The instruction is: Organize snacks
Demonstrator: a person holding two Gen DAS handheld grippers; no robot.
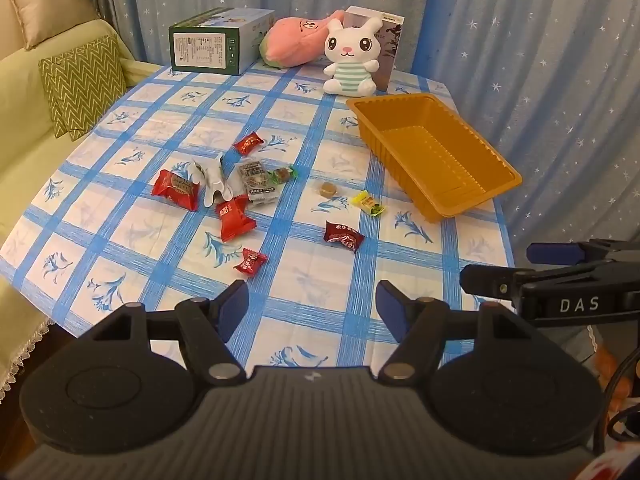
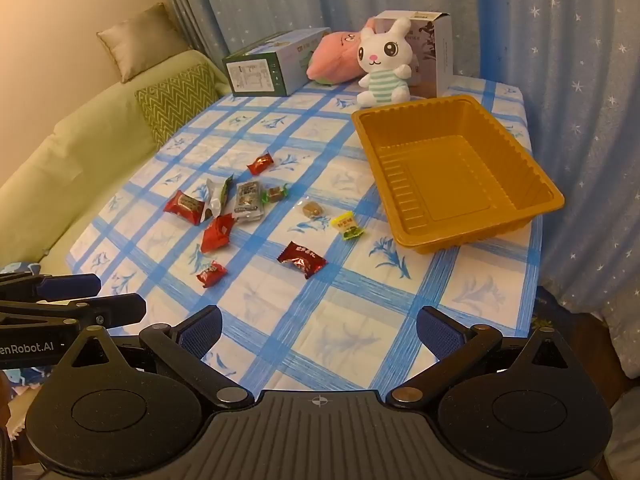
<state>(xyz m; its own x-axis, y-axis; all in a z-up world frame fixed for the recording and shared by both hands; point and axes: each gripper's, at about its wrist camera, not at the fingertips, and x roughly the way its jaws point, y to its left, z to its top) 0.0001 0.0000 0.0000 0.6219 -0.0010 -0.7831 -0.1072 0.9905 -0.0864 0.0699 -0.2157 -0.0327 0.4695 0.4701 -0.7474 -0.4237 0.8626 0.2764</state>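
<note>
Several wrapped snacks lie scattered on the blue-checked tablecloth (image 1: 304, 280): a dark red packet (image 1: 343, 236) (image 2: 303, 260), a yellow candy (image 1: 368, 203) (image 2: 348, 226), a small red candy (image 1: 250, 262) (image 2: 211, 273), a brown sweet (image 1: 327, 189) (image 2: 311, 210) and a cluster of red and silver packets (image 1: 216, 192) (image 2: 218, 208). An empty orange tray (image 1: 434, 152) (image 2: 456, 168) stands at the right. My left gripper (image 1: 312, 304) and right gripper (image 2: 319, 330) hover open over the table's near edge, nothing between their fingers.
A white plush rabbit (image 1: 352, 56) (image 2: 384, 62), a pink plush (image 1: 296, 42), a green box (image 1: 216, 42) (image 2: 268, 68) and a pale box (image 2: 436, 44) stand at the table's far end. A sofa with cushions (image 1: 80, 80) is on the left, a starred curtain (image 1: 540, 60) behind.
</note>
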